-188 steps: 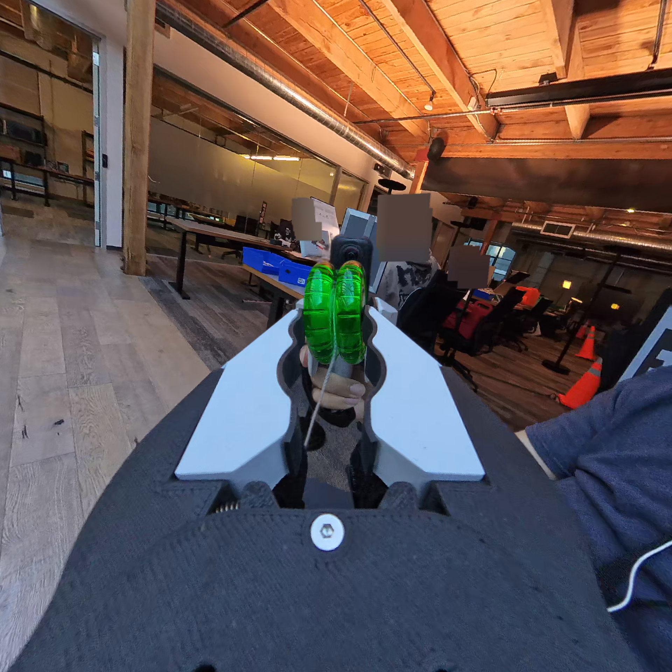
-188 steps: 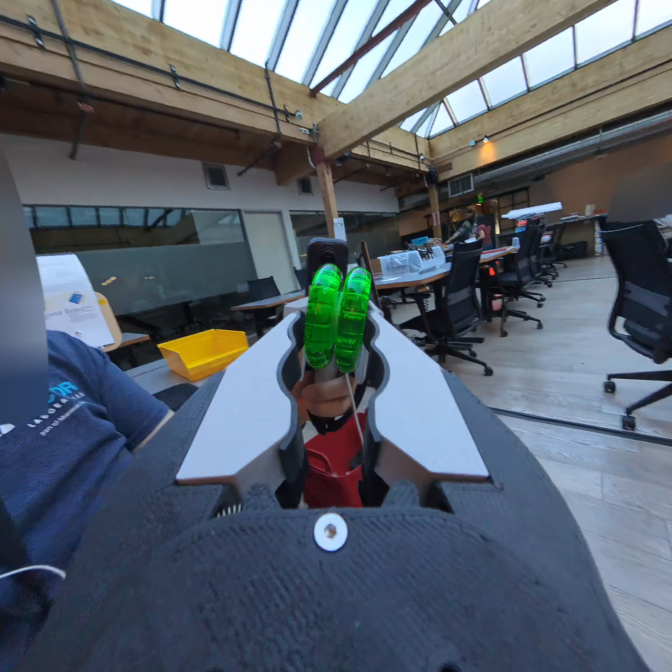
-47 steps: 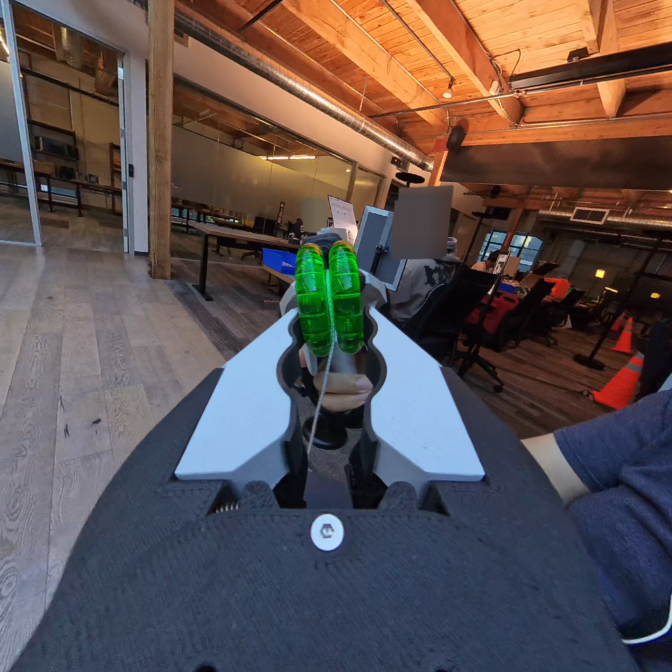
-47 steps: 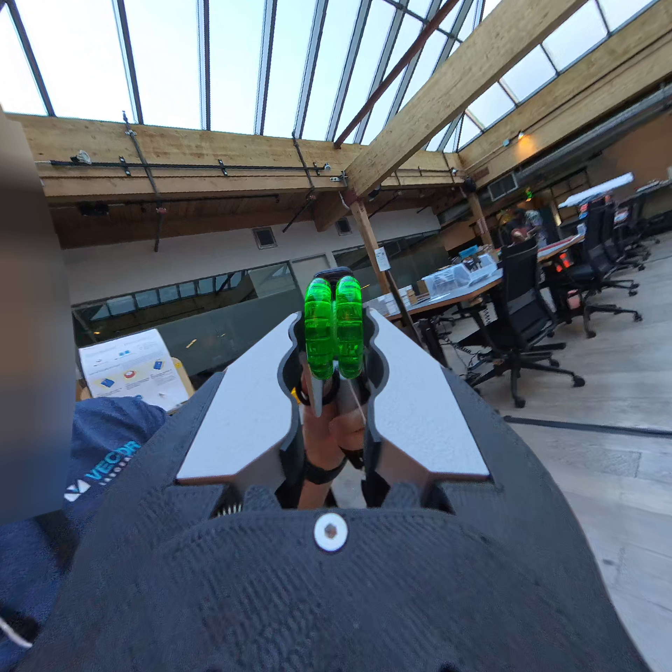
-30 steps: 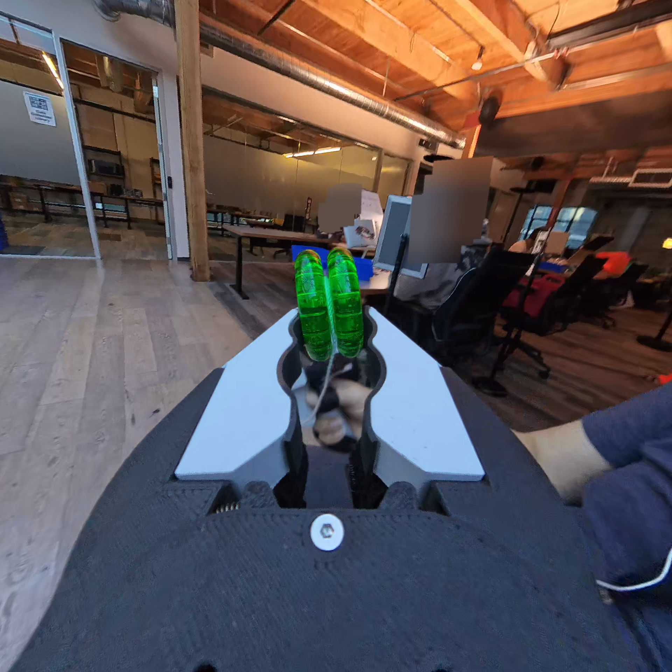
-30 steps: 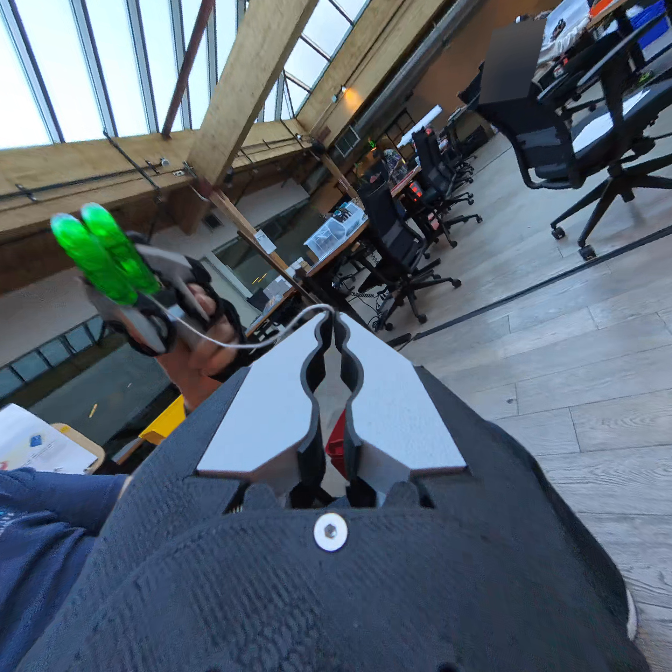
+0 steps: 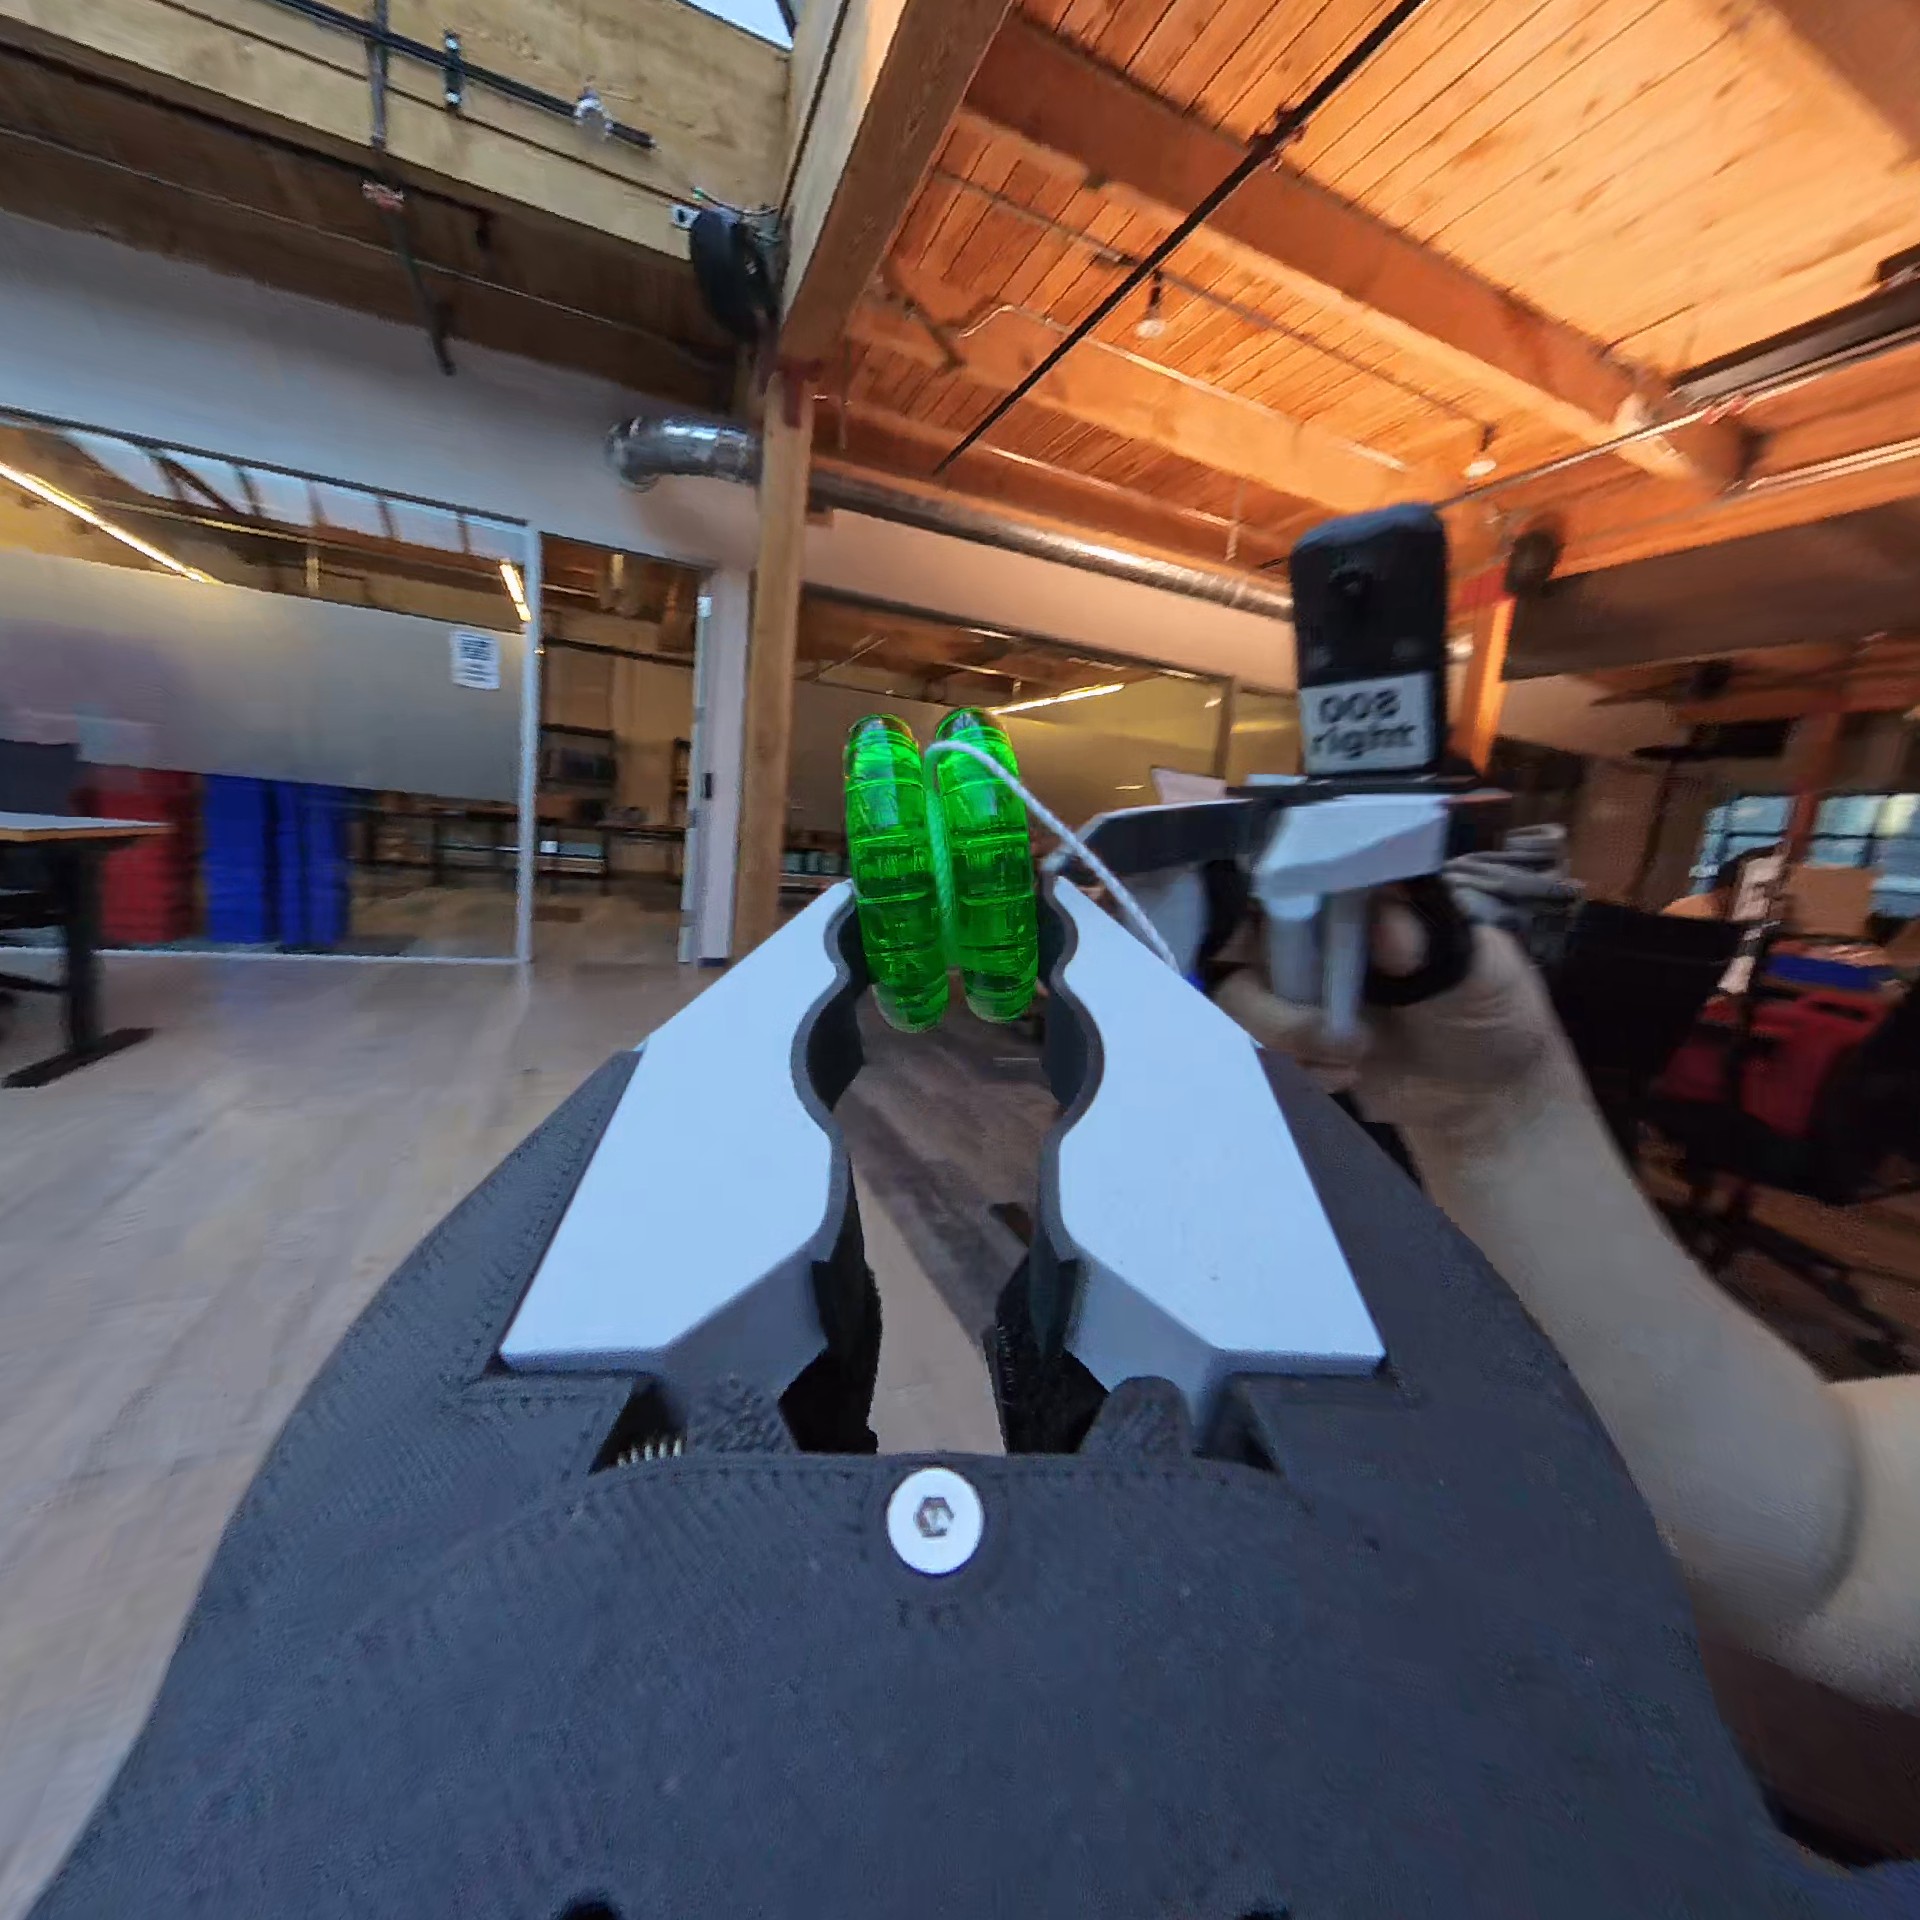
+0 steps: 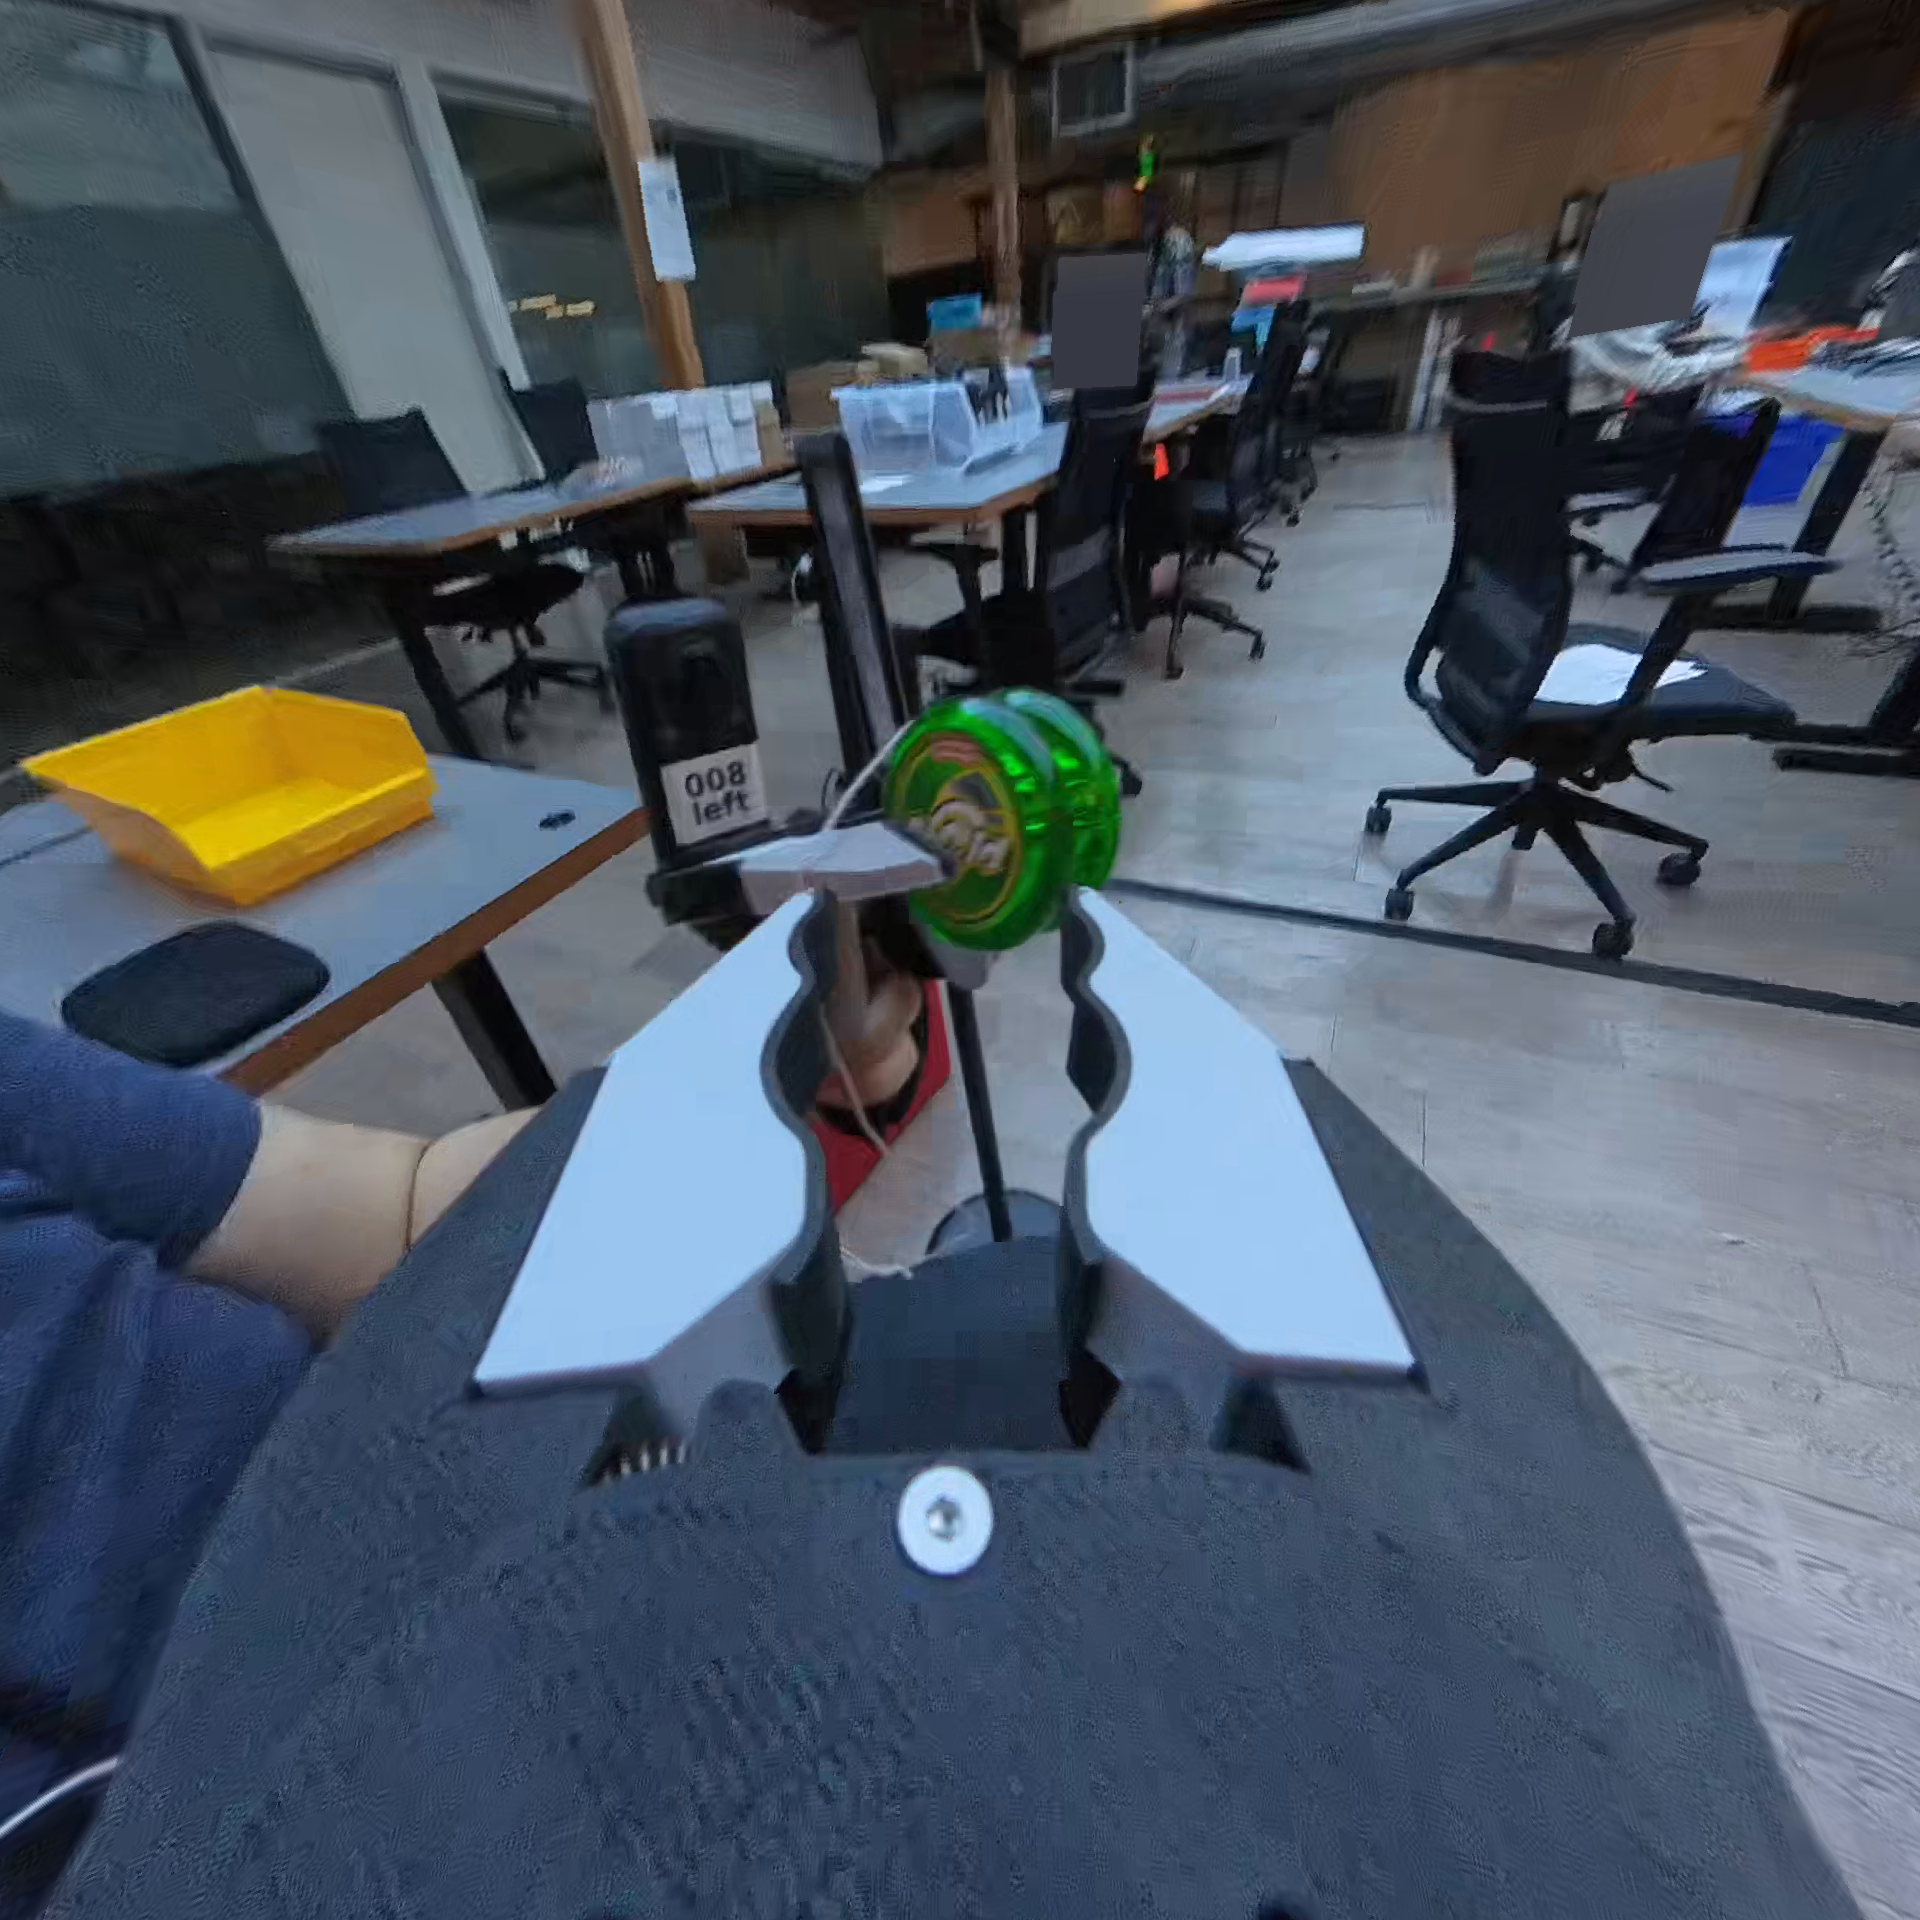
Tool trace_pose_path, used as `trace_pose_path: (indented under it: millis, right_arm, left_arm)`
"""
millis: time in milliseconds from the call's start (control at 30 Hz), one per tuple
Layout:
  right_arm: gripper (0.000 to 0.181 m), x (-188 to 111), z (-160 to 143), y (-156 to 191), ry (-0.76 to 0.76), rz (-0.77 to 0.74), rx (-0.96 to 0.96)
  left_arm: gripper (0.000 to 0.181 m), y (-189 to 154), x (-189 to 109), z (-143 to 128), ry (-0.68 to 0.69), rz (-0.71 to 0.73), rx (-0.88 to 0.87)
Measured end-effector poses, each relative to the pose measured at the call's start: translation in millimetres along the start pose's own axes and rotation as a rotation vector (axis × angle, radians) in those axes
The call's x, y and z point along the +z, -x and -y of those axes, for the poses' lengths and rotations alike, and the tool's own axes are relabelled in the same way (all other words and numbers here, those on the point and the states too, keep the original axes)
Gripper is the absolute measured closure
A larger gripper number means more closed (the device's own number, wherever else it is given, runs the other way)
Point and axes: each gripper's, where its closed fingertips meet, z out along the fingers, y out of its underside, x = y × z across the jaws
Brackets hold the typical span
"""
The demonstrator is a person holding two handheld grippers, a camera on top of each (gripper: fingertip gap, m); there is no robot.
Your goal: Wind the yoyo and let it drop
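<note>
A clear green yoyo (image 7: 940,873) is clamped edge-on between the fingertips of my left gripper (image 7: 943,899), which is shut on it. Its white string (image 7: 1049,831) leaves the top of the yoyo and runs right toward my right gripper (image 7: 1101,836), held side-on close by. In the right wrist view the yoyo (image 8: 997,821) shows its flat face, pinched by the left gripper (image 8: 925,854). My right gripper (image 8: 940,902) is open just below the yoyo. The string (image 8: 854,1091) hangs down between its fingers, and they do not grip it.
A grey table at the left carries a yellow bin (image 8: 239,790) and a black pad (image 8: 192,992). A black pole on a round base (image 8: 862,623) stands just behind the yoyo. Office chairs (image 8: 1558,665) and desks fill the room beyond. A wooden post (image 7: 774,665) stands ahead. Only a small space, under 4 cm, lies between the two pairs of fingers.
One second ago my right gripper was shut on the string, away from the yoyo; now it is open and close under it. The left gripper still holds the yoyo and has swung left.
</note>
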Motion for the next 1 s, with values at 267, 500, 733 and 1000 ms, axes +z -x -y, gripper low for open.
trace_pose_path:
  millis: [267, 500, 733, 1000]
  right_arm:
    - [0.111, 2.9, -4.0, -10.9, -0.252, 0.366, 0.424]
    - [0.153, 1.3, -23.5, -5.9, -0.248, 0.426, 0.394]
    - [0.153, 11.4, -38.4, -15.4, -0.278, 0.379, 0.482]
    - [0.153, 8.1, -47.4, -30.7, -0.297, 0.311, 0.501]
  left_arm:
    - [0.152, -29.7, 6.3, -6.3, 0.008, -0.193, -0.180]
    - [0.149, -33.3, 4.6, -28.0, 0.156, -0.237, -0.214]
    - [0.142, -19.0, -19.6, -31.5, 0.149, -0.262, -0.394]
    - [0.152, 3.6, -26.1, -41.8, 0.234, -0.079, -0.252]
